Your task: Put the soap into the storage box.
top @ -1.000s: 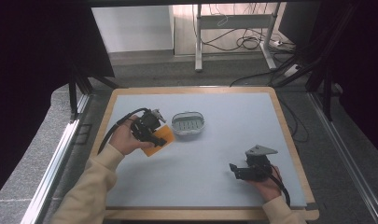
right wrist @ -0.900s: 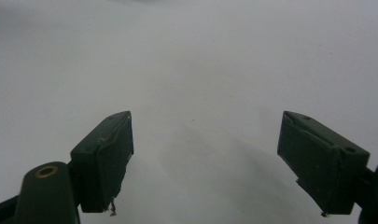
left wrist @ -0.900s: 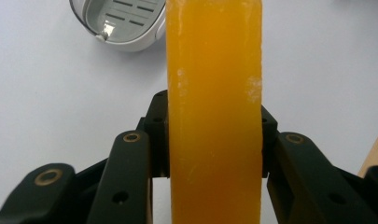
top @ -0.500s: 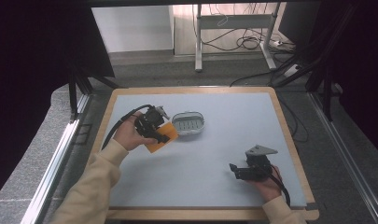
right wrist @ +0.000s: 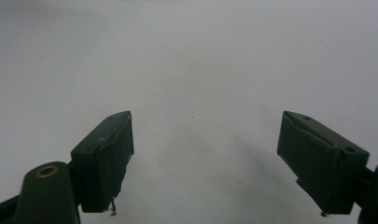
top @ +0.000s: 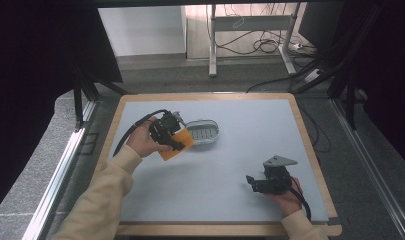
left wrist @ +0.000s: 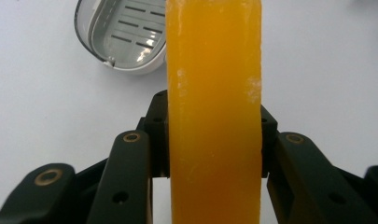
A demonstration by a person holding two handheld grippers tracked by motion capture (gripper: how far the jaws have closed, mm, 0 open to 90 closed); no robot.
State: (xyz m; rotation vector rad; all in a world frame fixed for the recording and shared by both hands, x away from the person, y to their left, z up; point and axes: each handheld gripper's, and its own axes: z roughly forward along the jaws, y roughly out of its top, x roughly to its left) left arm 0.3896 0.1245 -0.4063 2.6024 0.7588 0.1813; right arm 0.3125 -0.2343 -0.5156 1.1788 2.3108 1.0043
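Pale grey tabletop mat (top: 215,175) carries a white oval slotted soap dish (top: 202,131). Left gripper (top: 171,139) clamps a translucent orange soap bar (left wrist: 213,93) by its flat faces, just beside the dish; probably rigid, slippery. Right gripper (top: 254,183) rests wide apart, holding nothing.

Orange bar (left wrist: 213,112) cut off top and bottom; dish (left wrist: 116,35) top cropped

Right hand-held gripper (right wrist: 205,163) jaws wide apart above bare grey table (right wrist: 200,60).
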